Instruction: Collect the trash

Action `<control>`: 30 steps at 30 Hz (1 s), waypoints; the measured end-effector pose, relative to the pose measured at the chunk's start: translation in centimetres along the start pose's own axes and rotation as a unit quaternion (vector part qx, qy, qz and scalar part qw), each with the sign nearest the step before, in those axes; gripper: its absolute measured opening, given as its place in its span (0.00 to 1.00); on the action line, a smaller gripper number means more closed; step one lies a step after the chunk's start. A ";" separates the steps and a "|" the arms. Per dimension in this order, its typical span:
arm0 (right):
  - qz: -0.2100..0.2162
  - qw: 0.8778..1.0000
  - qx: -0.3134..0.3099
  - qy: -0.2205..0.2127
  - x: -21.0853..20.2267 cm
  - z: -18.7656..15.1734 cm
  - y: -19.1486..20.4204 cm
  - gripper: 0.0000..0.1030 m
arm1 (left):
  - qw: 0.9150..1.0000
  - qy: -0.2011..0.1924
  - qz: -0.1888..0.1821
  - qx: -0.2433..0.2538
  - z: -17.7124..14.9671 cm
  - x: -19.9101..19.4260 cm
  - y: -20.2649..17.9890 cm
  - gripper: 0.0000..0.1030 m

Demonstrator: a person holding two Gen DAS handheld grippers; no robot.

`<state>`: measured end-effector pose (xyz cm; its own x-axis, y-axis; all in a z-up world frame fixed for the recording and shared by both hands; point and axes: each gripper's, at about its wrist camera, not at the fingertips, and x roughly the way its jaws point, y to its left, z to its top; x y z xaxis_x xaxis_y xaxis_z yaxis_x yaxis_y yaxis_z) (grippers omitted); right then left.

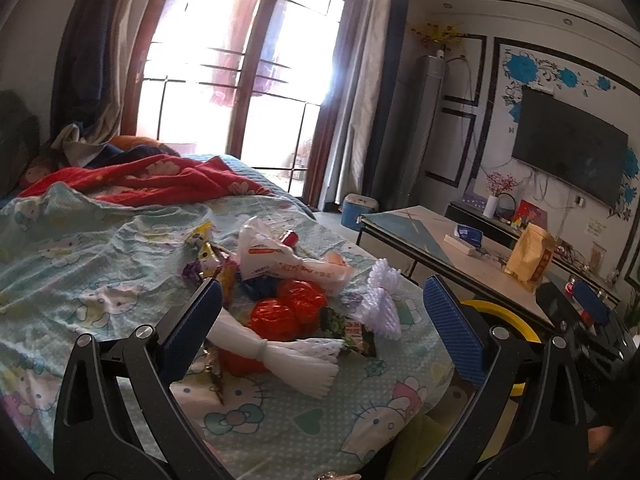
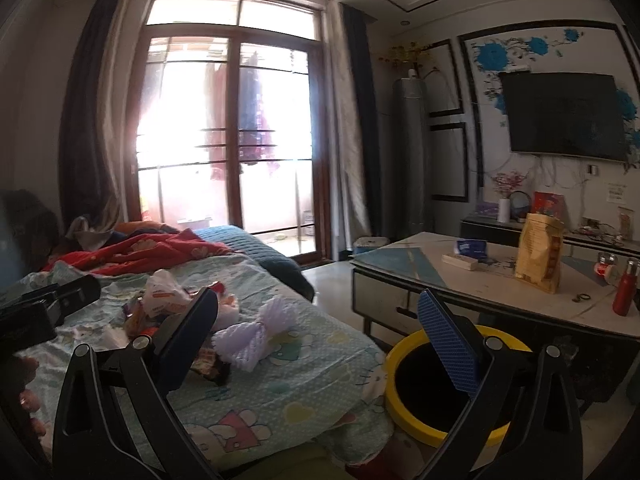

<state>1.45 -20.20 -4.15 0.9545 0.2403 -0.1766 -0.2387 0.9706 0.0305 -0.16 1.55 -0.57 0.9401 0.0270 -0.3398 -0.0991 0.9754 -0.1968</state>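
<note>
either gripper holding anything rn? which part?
Nothing held. The left gripper and right gripper are both open and empty; the trash pile lies untouched on the bed.

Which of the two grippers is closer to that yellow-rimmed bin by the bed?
The right gripper. It hangs open at the bed's edge with one finger right over the bin. The left gripper, also open, is over the trash pile farther onto the bed.
</note>
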 end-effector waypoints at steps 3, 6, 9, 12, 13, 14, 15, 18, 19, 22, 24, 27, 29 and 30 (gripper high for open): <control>0.026 0.999 -0.024 0.000 -0.2 0.1 1.2 0.94 | 1.000 -0.002 0.013 -0.006 0.3 0.0 0.8 0.90; 0.050 0.998 -0.046 0.002 -0.1 0.3 2.6 0.94 | 1.000 -0.003 0.025 -0.015 0.6 0.0 1.7 0.90; 0.076 0.995 -0.056 0.008 0.0 0.4 3.8 0.94 | 0.999 -0.002 0.041 -0.024 1.0 0.0 2.8 0.90; 0.100 0.993 -0.064 0.021 0.5 0.6 5.0 0.94 | 0.998 -0.001 0.055 -0.035 1.5 0.1 4.2 0.90; 0.108 0.992 -0.064 0.025 0.7 0.7 5.4 0.94 | 0.997 -0.001 0.060 -0.038 1.7 0.1 4.7 0.90; 0.116 0.991 -0.062 0.029 0.9 0.7 5.7 0.94 | 0.997 0.000 0.067 -0.040 1.8 0.1 5.1 0.90; 0.128 0.989 -0.061 0.034 1.1 0.8 6.2 0.94 | 0.996 -0.001 0.073 -0.044 2.0 0.1 5.7 0.90; 0.150 0.985 -0.066 0.051 1.7 1.1 7.2 0.94 | 0.995 0.001 0.086 -0.053 2.3 0.1 7.0 0.90; 0.157 0.984 -0.067 0.057 1.9 1.2 7.8 0.94 | 0.994 0.002 0.089 -0.056 2.4 0.1 7.4 0.90; 0.179 0.979 -0.070 0.071 2.4 1.1 9.0 0.94 | 0.993 0.004 0.097 -0.067 2.7 0.1 9.2 0.90; 0.195 0.974 -0.073 0.086 2.9 0.9 10.0 0.94 | 0.992 0.006 0.099 -0.078 2.8 0.2 10.4 0.90; 0.213 0.967 -0.087 0.113 3.8 0.5 11.4 0.94 | 0.992 0.012 0.083 -0.092 3.0 0.4 12.2 0.90; 0.222 0.961 -0.095 0.133 4.6 0.1 12.3 0.94 | 0.990 0.018 0.088 -0.104 3.1 0.8 13.2 0.90; 0.224 0.960 -0.097 0.140 5.0 -0.1 12.6 0.94 | 0.989 0.020 0.093 -0.113 3.2 1.1 13.9 0.90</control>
<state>3.14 -6.75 -4.78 0.6688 0.5942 -0.4468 -0.6691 0.7431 -0.0132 0.53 15.86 -0.75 0.8855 0.1892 -0.4244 -0.3442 0.8806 -0.3257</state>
